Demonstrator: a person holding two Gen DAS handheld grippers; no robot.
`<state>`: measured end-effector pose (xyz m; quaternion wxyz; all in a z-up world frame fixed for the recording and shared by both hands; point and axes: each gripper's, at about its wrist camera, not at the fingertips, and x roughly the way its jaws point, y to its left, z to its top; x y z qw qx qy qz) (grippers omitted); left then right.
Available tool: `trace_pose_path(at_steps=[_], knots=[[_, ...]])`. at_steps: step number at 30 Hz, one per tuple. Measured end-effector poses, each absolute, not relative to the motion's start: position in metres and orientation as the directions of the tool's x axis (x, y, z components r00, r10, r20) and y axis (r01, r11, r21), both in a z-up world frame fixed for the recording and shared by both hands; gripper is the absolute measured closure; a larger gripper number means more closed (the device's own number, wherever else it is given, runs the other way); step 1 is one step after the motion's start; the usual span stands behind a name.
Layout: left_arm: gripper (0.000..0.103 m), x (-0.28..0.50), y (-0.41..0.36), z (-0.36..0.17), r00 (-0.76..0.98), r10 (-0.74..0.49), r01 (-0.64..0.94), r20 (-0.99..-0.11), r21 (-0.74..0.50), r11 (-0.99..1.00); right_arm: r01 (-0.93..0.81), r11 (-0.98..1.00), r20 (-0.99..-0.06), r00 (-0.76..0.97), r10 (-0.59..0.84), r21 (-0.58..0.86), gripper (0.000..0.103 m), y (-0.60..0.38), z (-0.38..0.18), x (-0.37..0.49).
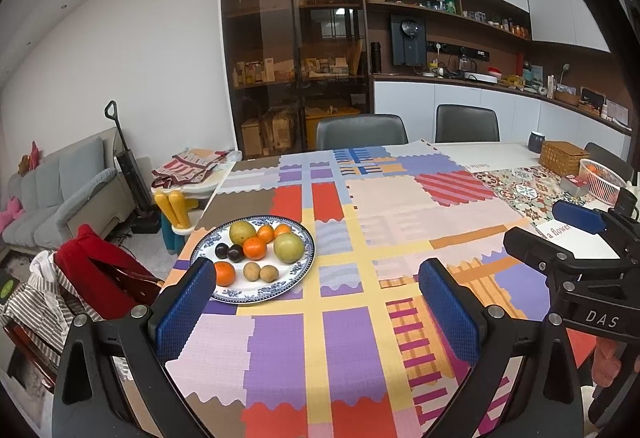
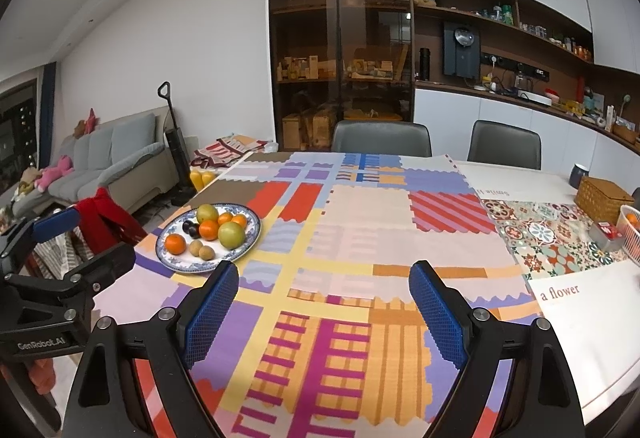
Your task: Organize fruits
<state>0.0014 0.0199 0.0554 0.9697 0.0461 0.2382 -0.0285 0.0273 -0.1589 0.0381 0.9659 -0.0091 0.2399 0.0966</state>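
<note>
Left gripper (image 1: 318,312): fingers spread, nothing between them, above the patchwork cloth (image 1: 360,338). Right gripper (image 2: 324,312): fingers spread, likewise holding nothing. The fruits lie together on the plate (image 1: 302,264) at the table's near left: oranges (image 1: 255,248), two green fruits (image 1: 289,247), two dark plums (image 1: 229,252), two small brown fruits (image 1: 259,272). A white basket (image 1: 604,182) stands far right.

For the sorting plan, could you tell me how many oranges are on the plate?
4: one orange at the plate's near rim, one central, two toward the back. None seems hidden.
</note>
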Motion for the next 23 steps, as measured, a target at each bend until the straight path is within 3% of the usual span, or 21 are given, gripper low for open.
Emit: trace_pose_path(at_steps=[23], knots=[[0.0, 0.0106, 0.0187, 0.0496, 0.869, -0.032, 0.075, -0.494, 0.068, 0.995, -0.192, 0.981, -0.488, 0.853, 0.186, 0.039, 0.015, -0.1622, 0.0308, 0.0302]])
